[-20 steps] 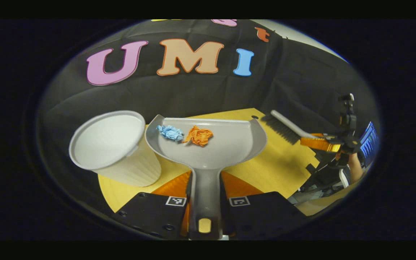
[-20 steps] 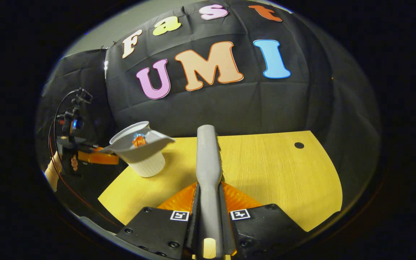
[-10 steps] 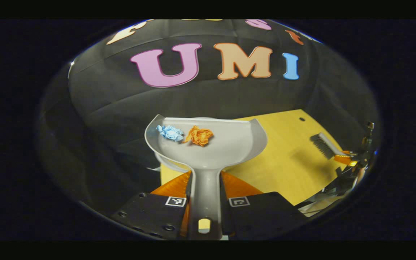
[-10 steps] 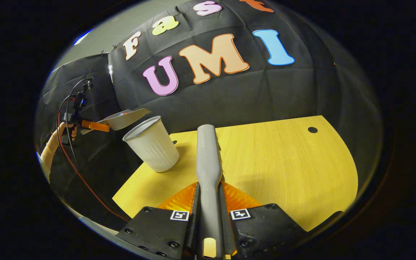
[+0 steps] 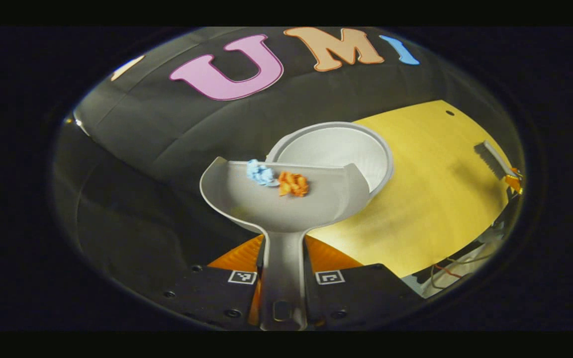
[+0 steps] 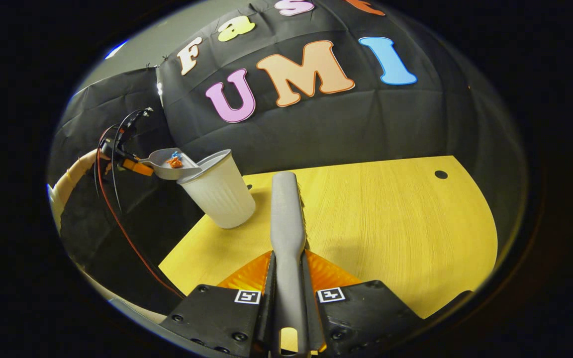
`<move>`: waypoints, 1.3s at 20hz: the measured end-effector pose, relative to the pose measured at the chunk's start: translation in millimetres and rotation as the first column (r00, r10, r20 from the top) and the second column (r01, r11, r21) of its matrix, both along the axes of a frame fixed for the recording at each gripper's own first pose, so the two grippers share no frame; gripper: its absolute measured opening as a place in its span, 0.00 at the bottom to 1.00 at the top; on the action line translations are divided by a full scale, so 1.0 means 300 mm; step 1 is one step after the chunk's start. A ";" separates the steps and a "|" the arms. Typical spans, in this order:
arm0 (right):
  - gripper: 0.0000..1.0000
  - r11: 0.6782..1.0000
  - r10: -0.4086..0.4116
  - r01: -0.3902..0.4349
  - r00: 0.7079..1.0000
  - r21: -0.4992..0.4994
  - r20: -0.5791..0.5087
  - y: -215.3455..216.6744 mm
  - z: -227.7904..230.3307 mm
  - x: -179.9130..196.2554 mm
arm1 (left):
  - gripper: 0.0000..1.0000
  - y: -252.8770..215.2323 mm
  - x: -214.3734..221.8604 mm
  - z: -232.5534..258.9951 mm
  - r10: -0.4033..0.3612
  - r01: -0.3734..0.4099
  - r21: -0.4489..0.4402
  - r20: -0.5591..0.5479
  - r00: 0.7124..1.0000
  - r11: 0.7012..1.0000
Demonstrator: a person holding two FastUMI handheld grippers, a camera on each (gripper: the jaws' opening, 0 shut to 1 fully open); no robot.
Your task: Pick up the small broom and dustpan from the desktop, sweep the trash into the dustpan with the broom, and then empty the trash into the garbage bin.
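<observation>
Your left tool [image 5: 282,278] was clamped on the handle of the dustpan [image 5: 286,206], both fingers pressing its sides. In the left gripper view the pan sat at centre, raised off the table [image 5: 430,199], its open front edge over the near rim of the garbage bin [image 5: 338,149], which lay at about one o'clock from the pan. A blue paper wad [image 5: 260,172] and an orange paper wad [image 5: 293,183] lay side by side at the pan's front edge, not yet dropped.

In the right gripper view the same pan [image 6: 167,164] hung at ten o'clock, touching or just above the bin's [image 6: 219,191] left rim; I could not tell which. Your arm [image 6: 70,179] stood behind it.

Your right tool [image 6: 287,298] was closed on the broom [image 6: 286,219] handle, held idle over the table at centre, well apart from the bin.

Judgement: sweeping was done and the emptying step was in hand. The next move called for tipping the pan's front edge further down over the bin mouth so both wads slide in. The wads sat near the pan's left side, close to the bin's rim; a spill outside was possible.
</observation>
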State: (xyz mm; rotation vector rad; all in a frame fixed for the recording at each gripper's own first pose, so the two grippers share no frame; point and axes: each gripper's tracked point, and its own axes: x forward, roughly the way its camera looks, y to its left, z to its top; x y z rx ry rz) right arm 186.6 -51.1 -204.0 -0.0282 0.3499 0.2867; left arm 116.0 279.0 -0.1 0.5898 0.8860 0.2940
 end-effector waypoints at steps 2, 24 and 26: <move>0.26 1.000 0.000 0.000 1.000 0.006 -0.005 0.006 -0.009 -0.002 | 0.29 0.006 -0.006 0.002 -0.002 0.003 0.040 -0.014 1.000 0.999; 0.26 0.998 -0.059 0.059 0.998 -0.002 -0.003 -0.009 -0.030 0.006 | 0.28 -0.583 0.051 -0.027 -0.227 0.345 -0.271 0.387 0.894 0.899; 0.26 0.996 -0.083 0.083 0.997 -0.008 0.000 -0.036 -0.042 -0.007 | 0.28 -0.769 0.060 -0.114 -0.306 0.439 -0.327 0.386 0.870 0.837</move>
